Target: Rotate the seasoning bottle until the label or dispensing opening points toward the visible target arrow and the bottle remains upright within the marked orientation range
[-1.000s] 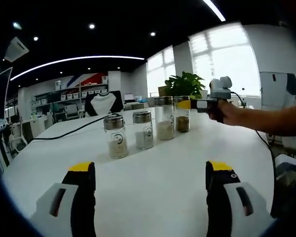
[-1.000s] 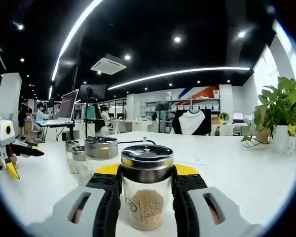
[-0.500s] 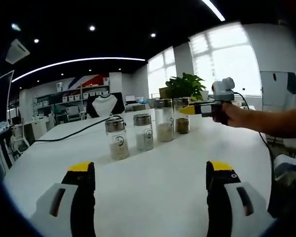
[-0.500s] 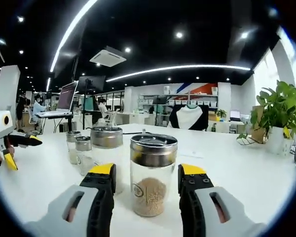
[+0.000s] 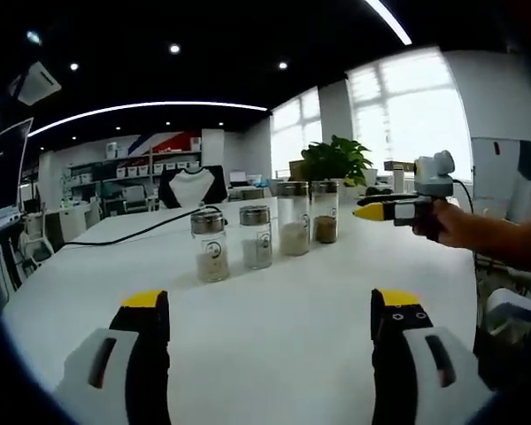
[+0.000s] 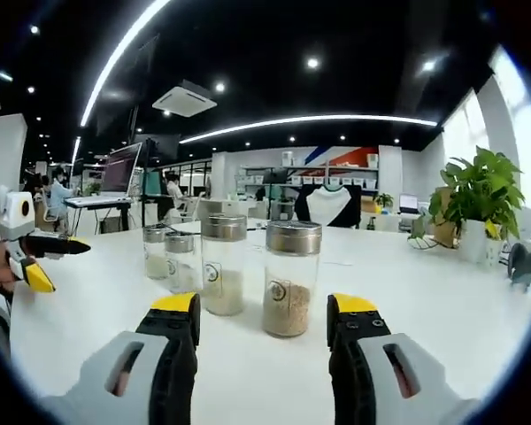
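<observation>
Four glass seasoning bottles with metal lids stand upright in a row on the white table [image 5: 274, 354]. The end bottle with brown grains [image 6: 292, 279] [image 5: 325, 212] stands just past my right gripper [image 6: 265, 305], which is open and apart from it. The bottle's small round label faces the right gripper view. In the left gripper view the right gripper [image 5: 378, 205] hangs to the right of the row, held by a hand. My left gripper [image 5: 270, 299] is open over bare table, well short of the bottles; it appears again at the left as the left gripper [image 6: 55, 261].
The other bottles [image 6: 224, 264] [image 6: 180, 262] [image 6: 156, 251] hold pale grains. A potted plant [image 5: 334, 159] [image 6: 478, 190] stands behind the row. A black cable [image 5: 133, 235] runs across the far table. Office desks and shelves lie beyond.
My right gripper has opened off the brown-grain bottle and drawn back from it; the bottle stays standing on the table. The left gripper has hardly moved.
</observation>
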Motion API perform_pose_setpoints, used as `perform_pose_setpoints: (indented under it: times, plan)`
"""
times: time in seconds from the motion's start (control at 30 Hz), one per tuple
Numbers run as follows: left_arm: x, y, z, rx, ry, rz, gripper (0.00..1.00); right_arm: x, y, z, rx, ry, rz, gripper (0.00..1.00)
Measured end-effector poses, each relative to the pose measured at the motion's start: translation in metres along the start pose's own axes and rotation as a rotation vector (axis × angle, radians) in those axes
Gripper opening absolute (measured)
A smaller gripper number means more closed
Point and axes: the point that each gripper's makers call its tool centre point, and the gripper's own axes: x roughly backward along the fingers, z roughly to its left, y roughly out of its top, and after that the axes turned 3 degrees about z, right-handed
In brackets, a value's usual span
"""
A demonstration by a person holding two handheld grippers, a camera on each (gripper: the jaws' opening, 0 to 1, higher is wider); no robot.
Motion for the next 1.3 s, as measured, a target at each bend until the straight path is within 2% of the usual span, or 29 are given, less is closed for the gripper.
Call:
perform_pose_setpoints:
  times: [0.23,0.43,0.63,0.93,1.07,1.3]
  plan:
    - [0.013,0.004,-0.009,-0.008,0.016,-0.016,1.00,0.035,-0.007,0.022,-0.032,0.002,0.002,0.61]
    - [0.027,0.001,-0.018,-0.030,0.032,-0.015,1.00,0.060,-0.012,0.043,-0.059,0.005,0.007,0.68]
    - [0.043,-0.004,-0.023,-0.007,0.036,-0.024,1.00,0.074,-0.018,0.063,0.004,0.021,0.018,0.78]
    - [0.056,-0.006,-0.028,-0.013,0.044,-0.029,1.00,0.095,-0.026,0.073,-0.020,0.007,0.000,0.88]
    - [0.061,-0.010,-0.034,-0.023,0.037,-0.022,1.00,0.103,-0.025,0.081,-0.036,0.015,-0.018,0.90]
    - [0.071,-0.012,-0.039,0.009,0.028,-0.037,1.00,0.111,-0.022,0.086,-0.031,0.028,-0.044,0.95]
